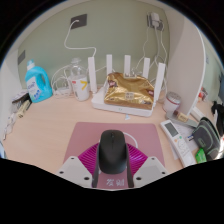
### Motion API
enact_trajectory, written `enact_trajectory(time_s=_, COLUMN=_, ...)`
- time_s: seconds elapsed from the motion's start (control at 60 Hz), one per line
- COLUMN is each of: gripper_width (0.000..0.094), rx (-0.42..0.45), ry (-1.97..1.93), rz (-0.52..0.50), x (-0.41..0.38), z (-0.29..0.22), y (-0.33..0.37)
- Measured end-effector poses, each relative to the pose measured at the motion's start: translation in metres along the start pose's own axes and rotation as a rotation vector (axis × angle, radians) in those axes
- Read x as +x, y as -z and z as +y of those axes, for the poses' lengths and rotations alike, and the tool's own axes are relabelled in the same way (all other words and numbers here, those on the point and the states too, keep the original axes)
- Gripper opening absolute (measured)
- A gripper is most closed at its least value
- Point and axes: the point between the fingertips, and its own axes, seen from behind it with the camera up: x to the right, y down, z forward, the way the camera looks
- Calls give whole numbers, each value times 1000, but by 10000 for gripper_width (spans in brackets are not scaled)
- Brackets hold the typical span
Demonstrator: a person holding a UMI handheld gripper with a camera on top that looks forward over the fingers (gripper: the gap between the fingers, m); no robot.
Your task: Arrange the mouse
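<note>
A black computer mouse [112,155] stands between my gripper's [112,172] two fingers. The magenta pads [91,160] press against it on both sides, so the gripper is shut on the mouse. The mouse is over a mauve mouse pad [88,135] that lies on the wooden desk [50,130]. The fingers hide the mouse's rear end. I cannot tell if the mouse rests on the pad or hangs just above it.
A white router [128,98] with upright antennas and a gold packet on it stands beyond the pad. A blue bottle [38,84] and a clear jar [76,82] stand at the far left. A white remote [176,136] and dark gear [207,132] lie to the right.
</note>
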Motion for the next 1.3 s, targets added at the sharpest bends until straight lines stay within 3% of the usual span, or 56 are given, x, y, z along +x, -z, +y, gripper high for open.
enact_trajectory(time_s=0.183, gripper_width=531, rx=-28, ry=7, rz=13, x=6, z=13, y=1)
enact_trajectory(time_s=0.267, gripper_width=808, rx=-15, ry=21, rz=31, x=7, z=9, y=15)
enact_trajectory(time_s=0.3, gripper_width=864, rx=-2, ry=29, rz=42, x=8, z=5, y=24)
enact_trajectory(time_s=0.35, gripper_width=830, rx=17, ry=32, rz=60, x=8, z=-1, y=41)
enact_trajectory(time_s=0.55, gripper_width=846, rx=83, ry=30, rz=131, x=1, z=-16, y=128)
enact_trajectory(time_s=0.817, gripper_width=846, rx=122, ry=43, rz=189, x=-14, z=0, y=220)
enact_trajectory(time_s=1.3, gripper_width=843, rx=139, ry=72, rz=212, x=-28, z=17, y=260)
